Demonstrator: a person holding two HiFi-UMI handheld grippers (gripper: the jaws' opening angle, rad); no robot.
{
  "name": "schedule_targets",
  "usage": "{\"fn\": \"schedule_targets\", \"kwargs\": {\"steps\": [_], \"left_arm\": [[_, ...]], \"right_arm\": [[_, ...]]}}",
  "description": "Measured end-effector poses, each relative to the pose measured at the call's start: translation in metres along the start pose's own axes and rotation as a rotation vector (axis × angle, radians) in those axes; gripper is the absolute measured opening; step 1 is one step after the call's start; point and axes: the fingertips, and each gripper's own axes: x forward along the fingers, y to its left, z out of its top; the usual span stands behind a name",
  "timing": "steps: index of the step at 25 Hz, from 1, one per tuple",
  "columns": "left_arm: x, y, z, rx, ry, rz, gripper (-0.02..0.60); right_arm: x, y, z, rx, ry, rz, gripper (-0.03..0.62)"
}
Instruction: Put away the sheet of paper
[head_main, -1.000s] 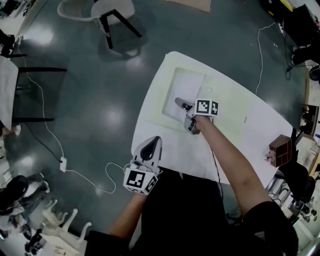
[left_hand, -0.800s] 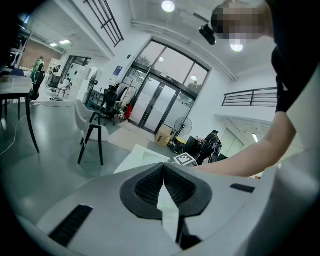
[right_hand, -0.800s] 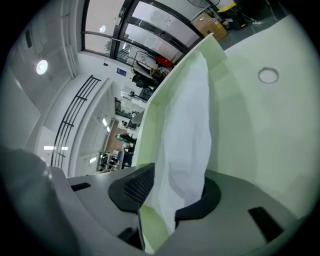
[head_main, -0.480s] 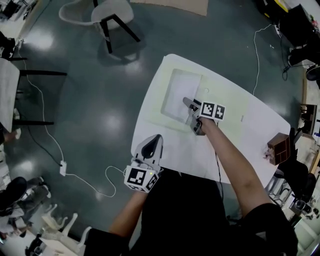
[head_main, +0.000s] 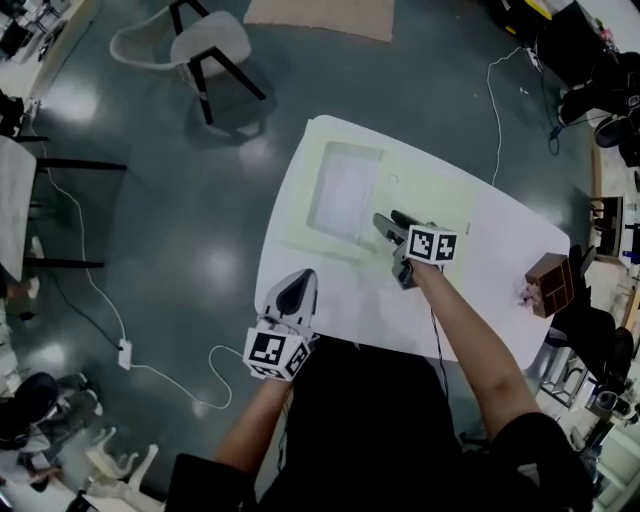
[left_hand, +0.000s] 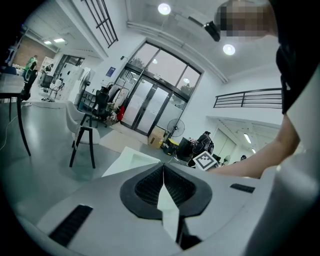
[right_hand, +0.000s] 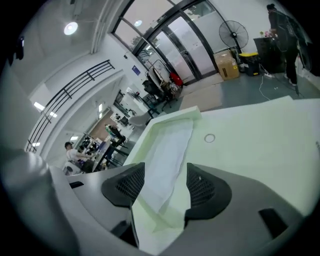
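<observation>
The white sheet of paper (head_main: 345, 190) lies flat in the recess of a shallow pale green tray (head_main: 318, 165) on the white table (head_main: 500, 230). My right gripper (head_main: 392, 218) hovers just near-right of the tray, off the sheet. Its jaws are opening and nothing is pressed between them. In the right gripper view, the paper (right_hand: 170, 150) stretches away beyond the gap of the right gripper (right_hand: 164, 172), inside the tray (right_hand: 172, 117). My left gripper (head_main: 298, 292) is shut and empty at the table's near left edge. Its jaws meet in the left gripper view (left_hand: 163, 172).
A brown wooden box (head_main: 552, 282) stands at the table's right edge. A small ring (head_main: 393, 181) lies beside the tray. A chair (head_main: 205, 40) stands on the floor beyond the table, and a white cable (head_main: 170, 350) trails at the left.
The right gripper was shut over the paper in the tray. It has let go, opened wide and drawn back to the near right. The sheet stays in the tray.
</observation>
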Motion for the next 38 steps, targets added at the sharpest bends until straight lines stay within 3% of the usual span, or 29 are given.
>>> {"fn": "schedule_targets", "kwargs": {"steps": [5,9,15,18,22,29,34,38], "left_arm": [[-0.009,-0.003,0.008,-0.005,-0.032,0.027,0.003],[-0.012,-0.021,-0.001,0.036,-0.014,0.018,0.003],[-0.003,-0.075,-0.006,0.072,-0.004,-0.018,0.003],[0.002,-0.112,-0.003,0.081,-0.015,-0.048,0.003],[0.003,-0.176,-0.005,0.15,-0.031,-0.096,0.003],[-0.01,-0.311,-0.078,0.201,-0.028,-0.192,0.003],[-0.048,-0.373,-0.118,0.29,-0.02,-0.122,0.003],[-0.081,-0.402,-0.138,0.317,-0.015,-0.068,0.003]], "right_arm": [[-0.07,0.013,0.001,-0.224,-0.072,-0.056,0.229],[-0.134,0.023,-0.007,-0.225,-0.141,-0.051,0.208],[-0.228,-0.002,-0.026,-0.191,-0.244,-0.107,0.005],[-0.281,-0.008,-0.035,-0.195,-0.301,-0.126,0.0],[-0.352,-0.018,-0.054,-0.226,-0.36,-0.144,0.0],[-0.463,-0.06,-0.118,-0.267,-0.462,-0.144,0.0],[-0.531,-0.082,-0.163,-0.296,-0.516,-0.151,0.0],[-0.57,-0.09,-0.19,-0.311,-0.527,-0.161,0.0]]}}
